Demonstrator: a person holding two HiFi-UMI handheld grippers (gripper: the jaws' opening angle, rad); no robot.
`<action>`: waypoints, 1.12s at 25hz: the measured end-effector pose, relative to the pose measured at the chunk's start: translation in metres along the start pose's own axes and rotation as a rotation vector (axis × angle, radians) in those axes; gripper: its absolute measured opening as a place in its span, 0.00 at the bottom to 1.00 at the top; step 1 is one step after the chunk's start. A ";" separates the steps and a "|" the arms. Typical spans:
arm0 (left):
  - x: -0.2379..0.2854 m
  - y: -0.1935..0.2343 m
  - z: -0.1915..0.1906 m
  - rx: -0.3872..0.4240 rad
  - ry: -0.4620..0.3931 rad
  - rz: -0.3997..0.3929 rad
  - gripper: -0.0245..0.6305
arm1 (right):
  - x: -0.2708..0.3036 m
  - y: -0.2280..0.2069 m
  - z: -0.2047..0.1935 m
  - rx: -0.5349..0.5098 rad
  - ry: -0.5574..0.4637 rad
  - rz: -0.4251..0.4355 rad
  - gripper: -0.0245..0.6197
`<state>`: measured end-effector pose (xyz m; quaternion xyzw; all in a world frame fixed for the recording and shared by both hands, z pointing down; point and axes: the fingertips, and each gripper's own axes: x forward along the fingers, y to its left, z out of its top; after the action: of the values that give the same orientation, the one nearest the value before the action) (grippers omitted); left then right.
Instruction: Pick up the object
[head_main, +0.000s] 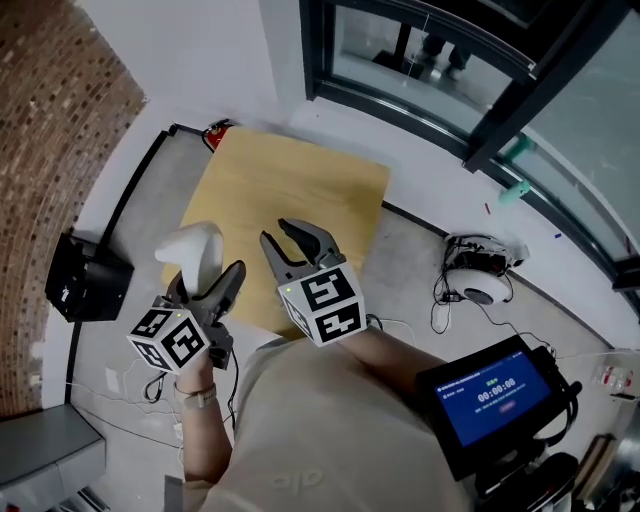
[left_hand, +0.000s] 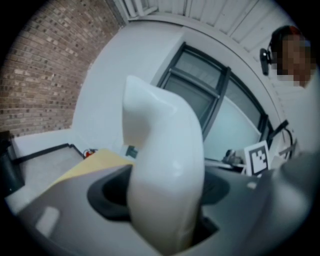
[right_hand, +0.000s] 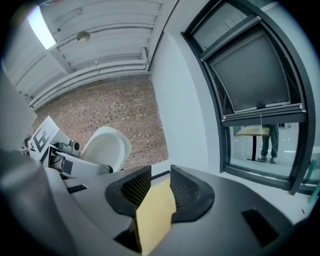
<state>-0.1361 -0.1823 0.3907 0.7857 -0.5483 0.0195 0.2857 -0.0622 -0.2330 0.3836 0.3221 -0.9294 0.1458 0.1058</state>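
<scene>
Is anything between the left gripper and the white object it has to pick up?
Nothing visible does: the white object already sits clamped between the jaws of the left gripper.

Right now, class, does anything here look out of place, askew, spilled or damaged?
Nothing is spilled or broken. The left gripper grips the white object, the right gripper is open with nothing between its jaws. Only the cables tangled on the floor beside the table look untidy.

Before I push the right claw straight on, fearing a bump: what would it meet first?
Probably the yellow tabletop, visible through the gap of the open right claw; nothing stands nearer. Depth is unclear: it might clear the far edge.
</scene>
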 end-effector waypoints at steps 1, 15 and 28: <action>0.002 -0.001 0.000 0.000 0.001 -0.005 0.57 | 0.000 -0.002 0.000 0.003 -0.003 -0.004 0.22; 0.010 0.004 0.000 -0.008 0.013 -0.017 0.57 | 0.000 -0.011 0.001 0.012 0.005 -0.022 0.22; 0.013 0.007 0.002 -0.020 0.028 -0.030 0.57 | 0.005 -0.009 0.000 0.020 0.014 -0.015 0.21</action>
<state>-0.1378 -0.1964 0.3968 0.7906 -0.5325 0.0207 0.3015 -0.0600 -0.2426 0.3869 0.3289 -0.9248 0.1567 0.1100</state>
